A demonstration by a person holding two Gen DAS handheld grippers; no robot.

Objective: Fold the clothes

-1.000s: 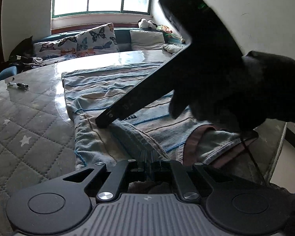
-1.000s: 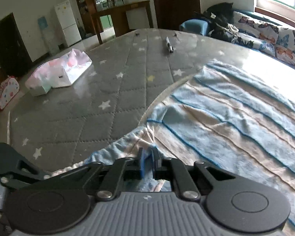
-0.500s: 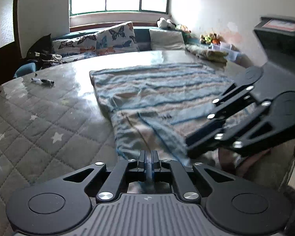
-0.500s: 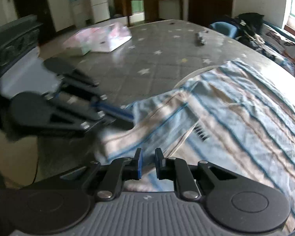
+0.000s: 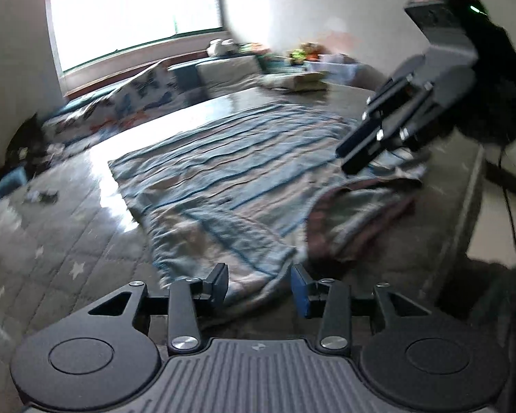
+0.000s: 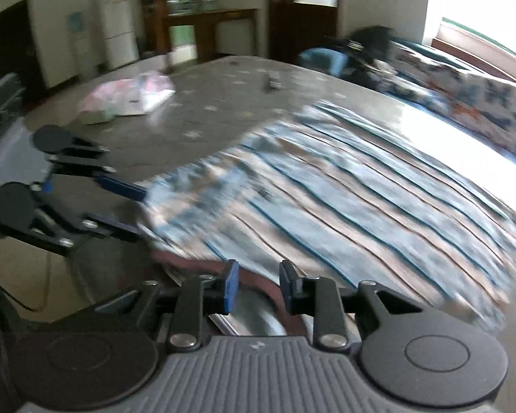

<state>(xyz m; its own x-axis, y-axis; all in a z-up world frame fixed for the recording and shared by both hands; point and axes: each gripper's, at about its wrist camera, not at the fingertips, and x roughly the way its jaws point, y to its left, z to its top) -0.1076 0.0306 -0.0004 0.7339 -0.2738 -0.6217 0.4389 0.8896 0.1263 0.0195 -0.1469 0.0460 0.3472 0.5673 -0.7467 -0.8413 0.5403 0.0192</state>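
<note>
Motion blur smearing striped garment (image 6: 344,186) across right wrist view, stripes running together. Small dark object (image 5: 41,197) at 9 o'clock in left wrist view staying too blurred to identify. Right gripper (image 5: 352,161) body running out of frame at 2 o'clock. Pink-white bundle (image 6: 130,98) at 10 o'clock showing indistinct.

Lying straight ahead of both sets of fingers and covering most of the near surface: the striped garment (image 5: 244,175), its folded edge running in under the gap of the left gripper (image 5: 259,287) and its brown collar under that of the right gripper (image 6: 256,287). Spreading bare to the left of the left fingers: quilted mattress (image 5: 51,251), broken only by a small dark object (image 5: 39,197) well ahead. Crowding the right side ahead of the left fingers, the right gripper; sitting far ahead-left of the right fingers, a pink bundle (image 6: 127,98).
</note>
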